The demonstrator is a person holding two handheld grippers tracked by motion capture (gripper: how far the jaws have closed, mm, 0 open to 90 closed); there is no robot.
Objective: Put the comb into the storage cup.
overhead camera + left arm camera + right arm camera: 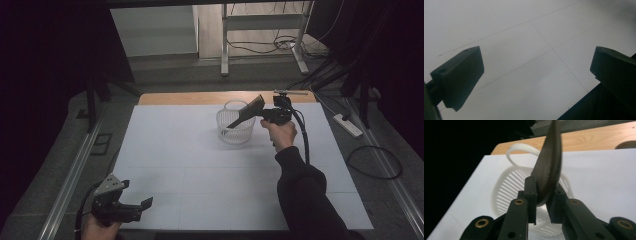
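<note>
With my left gripper (131,206) idle, fingers (461,77) apart over bare counter (200,165), and my right gripper (543,202) clamped on the dark comb (549,162) just above the white basket (506,192) beyond its fingers, I judge the thin edge-held comb could pivot and drop outside the rim.

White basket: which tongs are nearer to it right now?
Right. The right tongs hold a dark comb over the white basket; the left tongs sit open at the table's near-left corner.
</note>
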